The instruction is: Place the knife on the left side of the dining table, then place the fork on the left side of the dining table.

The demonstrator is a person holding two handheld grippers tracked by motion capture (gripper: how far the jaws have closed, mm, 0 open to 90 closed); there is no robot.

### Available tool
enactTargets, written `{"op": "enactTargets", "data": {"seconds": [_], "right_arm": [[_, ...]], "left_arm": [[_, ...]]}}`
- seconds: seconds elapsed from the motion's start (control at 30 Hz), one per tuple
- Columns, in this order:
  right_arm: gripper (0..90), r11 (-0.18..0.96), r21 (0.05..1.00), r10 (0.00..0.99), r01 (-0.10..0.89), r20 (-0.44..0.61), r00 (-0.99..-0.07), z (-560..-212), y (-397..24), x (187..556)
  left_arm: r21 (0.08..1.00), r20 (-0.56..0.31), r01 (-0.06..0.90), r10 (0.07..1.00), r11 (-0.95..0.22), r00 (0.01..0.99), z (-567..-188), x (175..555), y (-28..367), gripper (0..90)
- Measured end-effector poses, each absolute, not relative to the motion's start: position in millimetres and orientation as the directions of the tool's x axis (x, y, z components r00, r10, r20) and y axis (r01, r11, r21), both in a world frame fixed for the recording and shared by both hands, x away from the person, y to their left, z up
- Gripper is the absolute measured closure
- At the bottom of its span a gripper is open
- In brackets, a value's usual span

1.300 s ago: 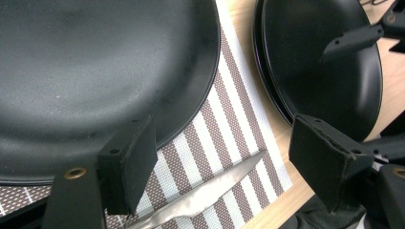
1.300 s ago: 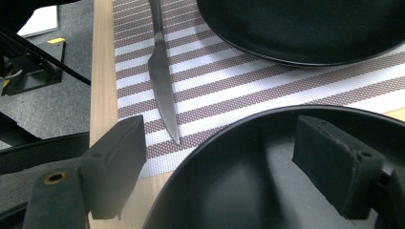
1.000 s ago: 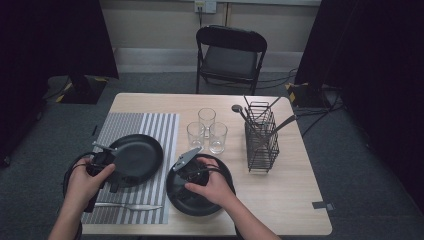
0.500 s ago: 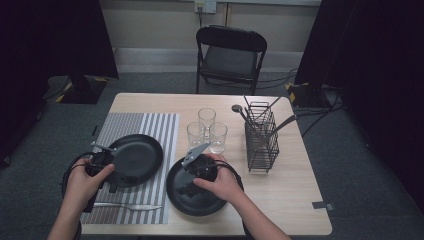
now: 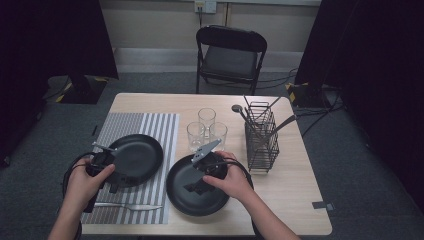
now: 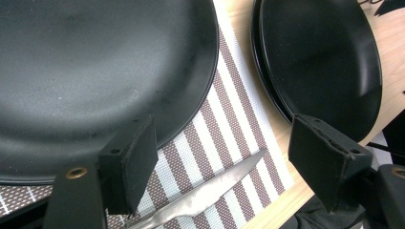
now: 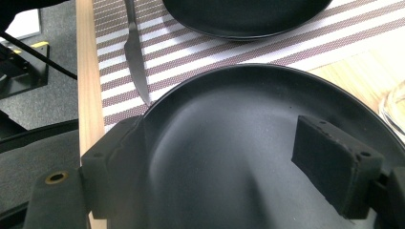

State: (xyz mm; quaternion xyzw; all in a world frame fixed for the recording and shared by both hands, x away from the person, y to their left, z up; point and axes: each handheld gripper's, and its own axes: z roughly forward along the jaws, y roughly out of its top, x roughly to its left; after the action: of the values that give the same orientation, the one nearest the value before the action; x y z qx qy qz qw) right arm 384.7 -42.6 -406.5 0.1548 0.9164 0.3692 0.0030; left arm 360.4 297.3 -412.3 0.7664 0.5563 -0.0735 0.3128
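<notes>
Two black plates lie on the wooden table. One plate (image 5: 135,159) (image 6: 95,71) (image 7: 248,19) rests on a striped placemat (image 5: 150,125). The other plate (image 5: 197,197) (image 6: 320,62) (image 7: 239,143) sits on bare wood near the front edge. My left gripper (image 5: 117,181) (image 6: 229,162) is open at the near-left rim of the placemat plate, holding nothing. My right gripper (image 5: 195,186) (image 7: 234,167) hovers open over the second plate, its jaws spread above the plate's inside. A table knife (image 5: 127,206) (image 6: 205,195) (image 7: 136,62) lies on the placemat's near edge.
Three clear glasses (image 5: 206,127) stand together mid-table behind the second plate. A black wire caddy (image 5: 261,137) with utensils stands to the right. A black folding chair (image 5: 230,55) is beyond the far edge. The table edge (image 7: 88,105) is close to the knife.
My right hand and gripper have shifted slightly to the right and away over the second plate. The left gripper has stayed where it was.
</notes>
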Motion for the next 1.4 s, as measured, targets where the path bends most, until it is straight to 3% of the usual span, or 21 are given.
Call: {"op": "enactTargets", "data": {"seconds": [1.4], "right_arm": [[19.9, 0.671, 0.673, 0.346, 0.312, 0.089, -0.934, -374, -104, 390]], "left_arm": [[0.399, -0.462, 0.900, 0.810, -0.174, 0.362, -412, 360, 304, 24.9]]}}
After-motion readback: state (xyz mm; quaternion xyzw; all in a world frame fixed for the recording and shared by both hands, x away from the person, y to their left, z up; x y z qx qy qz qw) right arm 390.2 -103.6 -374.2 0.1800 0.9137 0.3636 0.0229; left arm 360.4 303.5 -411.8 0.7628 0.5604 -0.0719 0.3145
